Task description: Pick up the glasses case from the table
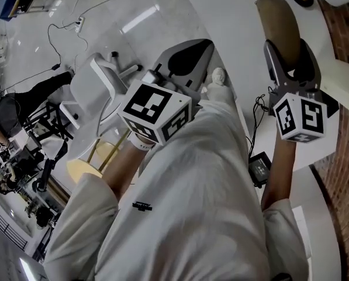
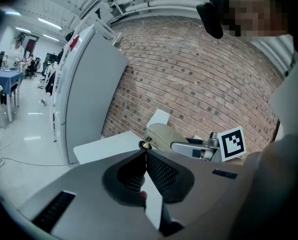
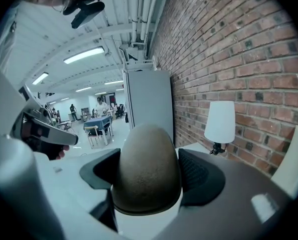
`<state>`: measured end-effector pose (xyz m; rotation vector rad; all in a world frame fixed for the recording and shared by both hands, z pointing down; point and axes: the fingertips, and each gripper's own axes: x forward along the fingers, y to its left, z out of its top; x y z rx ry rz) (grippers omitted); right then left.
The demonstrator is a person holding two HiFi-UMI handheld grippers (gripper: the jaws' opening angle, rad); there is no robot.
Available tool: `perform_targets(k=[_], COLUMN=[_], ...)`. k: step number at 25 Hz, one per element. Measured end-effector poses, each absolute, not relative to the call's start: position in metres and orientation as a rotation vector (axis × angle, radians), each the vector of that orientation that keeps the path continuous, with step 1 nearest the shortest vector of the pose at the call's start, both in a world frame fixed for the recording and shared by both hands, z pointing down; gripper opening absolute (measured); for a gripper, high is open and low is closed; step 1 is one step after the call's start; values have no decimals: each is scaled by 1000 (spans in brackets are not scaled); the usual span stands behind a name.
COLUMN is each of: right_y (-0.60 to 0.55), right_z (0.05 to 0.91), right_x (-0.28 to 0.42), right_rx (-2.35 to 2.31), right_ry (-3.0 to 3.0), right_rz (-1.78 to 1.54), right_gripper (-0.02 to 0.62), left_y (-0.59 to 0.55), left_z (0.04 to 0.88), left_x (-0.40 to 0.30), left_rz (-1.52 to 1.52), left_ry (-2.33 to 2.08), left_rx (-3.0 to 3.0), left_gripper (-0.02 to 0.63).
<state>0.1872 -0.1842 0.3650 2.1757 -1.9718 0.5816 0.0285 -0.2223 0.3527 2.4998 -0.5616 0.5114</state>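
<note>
The glasses case is an olive-brown oval shell. It sticks out from between the jaws of my right gripper, which is shut on it over the white table. In the right gripper view the case fills the gap between both dark pads of the right gripper. My left gripper is held to the left of it, its jaws pressed together with nothing between them. The left gripper view shows that gripper's closed jaws, with the case beyond them.
A white lamp stands on the table by the brick wall. A tall white cabinet is at the table's far end. A white chair, a pale stool and a black power adapter are on the floor.
</note>
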Motion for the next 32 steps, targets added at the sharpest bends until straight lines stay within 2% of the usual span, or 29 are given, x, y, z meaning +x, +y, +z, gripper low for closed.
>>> perform_targets(k=[13,32], right_y=[-170,-118], right_z=[304,289], right_x=[194,199], right_rx=[2287,2386], right_ry=[-1926,-1866], right_rz=[443,455], right_gripper=[374,374], left_y=[-231,-208], left_z=[313,296], left_x=[8,16], left_rz=[393,369], left_ry=[-652,-555], left_rx=[2515,2572], left_gripper=[8,8])
